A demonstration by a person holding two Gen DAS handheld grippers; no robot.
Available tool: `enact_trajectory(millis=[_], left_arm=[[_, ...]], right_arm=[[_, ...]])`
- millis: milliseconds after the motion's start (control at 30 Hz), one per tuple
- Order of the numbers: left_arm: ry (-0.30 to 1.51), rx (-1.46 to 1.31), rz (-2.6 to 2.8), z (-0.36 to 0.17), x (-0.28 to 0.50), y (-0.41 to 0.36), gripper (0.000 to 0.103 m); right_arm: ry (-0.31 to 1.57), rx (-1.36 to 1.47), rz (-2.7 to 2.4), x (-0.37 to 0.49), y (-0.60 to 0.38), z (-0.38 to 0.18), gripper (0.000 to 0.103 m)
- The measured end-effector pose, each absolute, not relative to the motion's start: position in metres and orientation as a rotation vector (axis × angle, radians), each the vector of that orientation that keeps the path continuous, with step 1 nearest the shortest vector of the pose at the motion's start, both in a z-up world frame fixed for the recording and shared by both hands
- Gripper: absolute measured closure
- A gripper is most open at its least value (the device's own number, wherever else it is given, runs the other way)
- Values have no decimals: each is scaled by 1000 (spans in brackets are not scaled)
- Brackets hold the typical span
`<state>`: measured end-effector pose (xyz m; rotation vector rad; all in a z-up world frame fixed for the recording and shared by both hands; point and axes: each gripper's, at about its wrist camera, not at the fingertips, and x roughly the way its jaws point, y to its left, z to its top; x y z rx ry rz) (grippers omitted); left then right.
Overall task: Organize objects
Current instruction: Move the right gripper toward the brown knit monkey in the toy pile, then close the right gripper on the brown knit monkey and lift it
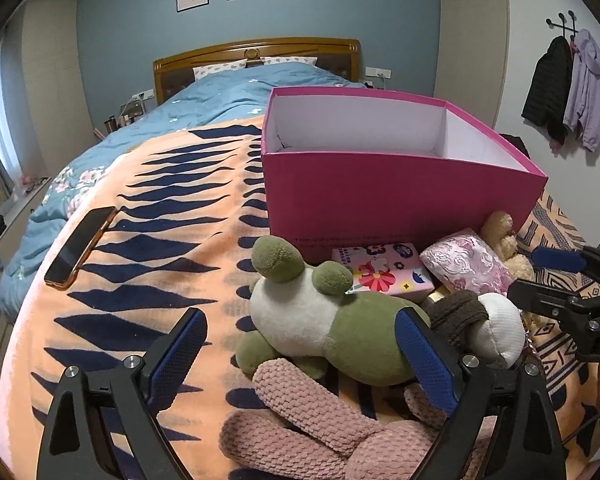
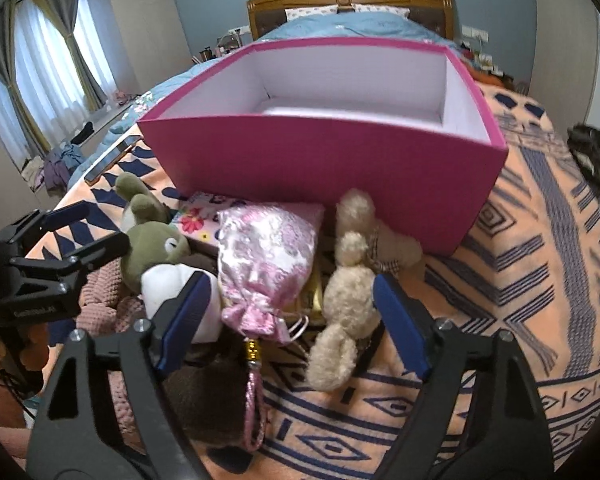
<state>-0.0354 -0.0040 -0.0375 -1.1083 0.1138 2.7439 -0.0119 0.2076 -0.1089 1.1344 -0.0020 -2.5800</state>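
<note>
An open, empty pink box (image 1: 400,192) (image 2: 320,160) stands on the orange patterned blanket (image 1: 140,312). In front of it lies a heap: a green and white plush (image 1: 340,320) (image 2: 152,240), a pink knitted plush (image 1: 320,420), a flowered flat packet (image 1: 384,268), a pink satin pouch (image 2: 264,252) and a beige teddy (image 2: 352,292). My left gripper (image 1: 302,314) is open and straddles the green plush, its right pad against it. My right gripper (image 2: 292,278) is open around the pouch and the teddy, neither of them squeezed.
A phone (image 1: 80,248) lies on the blanket to the left of the box. A brown and white plush (image 1: 496,328) sits between the two grippers. The bed runs back to a wooden headboard (image 1: 256,50). Coats (image 1: 568,88) hang on the right wall.
</note>
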Motion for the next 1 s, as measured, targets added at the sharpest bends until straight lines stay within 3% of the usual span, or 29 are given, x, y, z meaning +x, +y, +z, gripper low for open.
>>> enact_trajectory(millis=[633, 767, 900, 1000], left_arm=[[185, -1088, 2727, -36, -33, 8, 8], [194, -1083, 2707, -35, -34, 9, 14], [202, -1078, 2687, -35, -35, 9, 18], [204, -1074, 2676, -33, -35, 9, 22]], right_arm=[[-42, 1079, -2364, 3, 206, -116, 18], [-25, 1085, -2316, 5, 196, -121, 33], [-37, 1063, -2333, 4, 196, -119, 34], [-210, 1102, -2317, -11, 214, -121, 34]])
